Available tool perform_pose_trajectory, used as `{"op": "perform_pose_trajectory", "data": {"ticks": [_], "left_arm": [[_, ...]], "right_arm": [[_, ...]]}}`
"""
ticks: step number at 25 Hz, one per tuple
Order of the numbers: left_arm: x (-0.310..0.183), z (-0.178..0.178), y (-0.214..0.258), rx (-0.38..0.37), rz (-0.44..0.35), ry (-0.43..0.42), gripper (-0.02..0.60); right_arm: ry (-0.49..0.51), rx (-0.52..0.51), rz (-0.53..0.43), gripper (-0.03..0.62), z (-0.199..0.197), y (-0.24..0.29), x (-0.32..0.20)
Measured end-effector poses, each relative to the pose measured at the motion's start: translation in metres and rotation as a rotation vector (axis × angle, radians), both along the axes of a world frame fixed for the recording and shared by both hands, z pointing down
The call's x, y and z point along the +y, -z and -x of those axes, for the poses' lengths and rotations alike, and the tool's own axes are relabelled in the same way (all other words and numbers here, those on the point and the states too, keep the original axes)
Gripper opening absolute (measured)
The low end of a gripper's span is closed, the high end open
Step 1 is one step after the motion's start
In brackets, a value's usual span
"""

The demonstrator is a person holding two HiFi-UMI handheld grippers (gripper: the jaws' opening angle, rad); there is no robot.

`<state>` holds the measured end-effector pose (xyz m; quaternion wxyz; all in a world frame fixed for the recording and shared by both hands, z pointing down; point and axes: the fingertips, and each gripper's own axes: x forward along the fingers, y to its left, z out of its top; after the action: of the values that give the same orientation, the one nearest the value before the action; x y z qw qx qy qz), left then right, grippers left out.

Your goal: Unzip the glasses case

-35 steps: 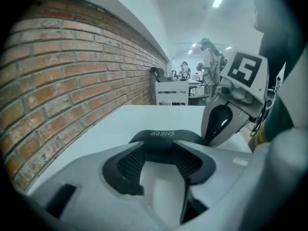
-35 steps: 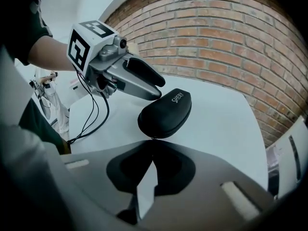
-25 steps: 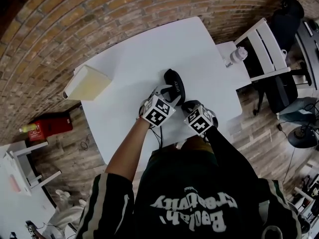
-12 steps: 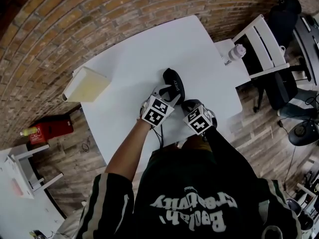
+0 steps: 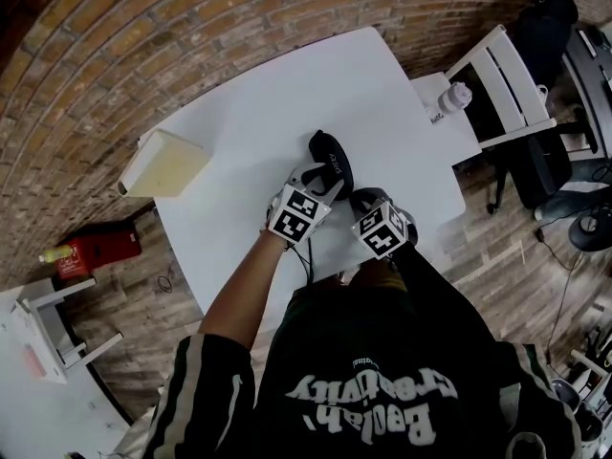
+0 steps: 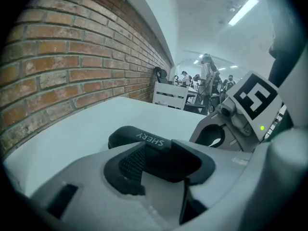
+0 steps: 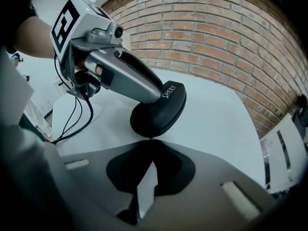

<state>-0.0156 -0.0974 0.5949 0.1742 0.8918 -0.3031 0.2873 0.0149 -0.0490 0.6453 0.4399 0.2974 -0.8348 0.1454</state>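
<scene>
Left gripper (image 5: 318, 180): pointed slightly down, jaws clamped across the glasses case (image 5: 334, 153).
Right gripper (image 5: 364, 199): pointed steeply down, jaws pinched together on the zip pull (image 7: 152, 138).
Left forearm (image 5: 241, 290): was bare, reached forward.

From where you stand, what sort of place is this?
Probably a shared office or lab workspace. There is a brick wall and a white table with a white chair beside it. The left gripper view shows ceiling strip lights over people farther back.
</scene>
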Motion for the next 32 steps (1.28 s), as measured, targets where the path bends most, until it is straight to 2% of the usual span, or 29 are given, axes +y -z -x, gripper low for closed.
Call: {"op": "perform_pose_trajectory", "data": {"ticks": [17, 32], "left_arm": [[-0.002, -0.003, -0.001, -0.013, 0.002, -0.007, 0.178], [-0.001, -0.003, -0.001, -0.014, -0.001, -0.001, 0.178]], "right_arm": [[0.042, 0.039, -0.039, 0.014, -0.008, 0.002, -0.018], [0.15, 0.073, -0.092, 0.014, -0.007, 0.003, -0.021]]}}
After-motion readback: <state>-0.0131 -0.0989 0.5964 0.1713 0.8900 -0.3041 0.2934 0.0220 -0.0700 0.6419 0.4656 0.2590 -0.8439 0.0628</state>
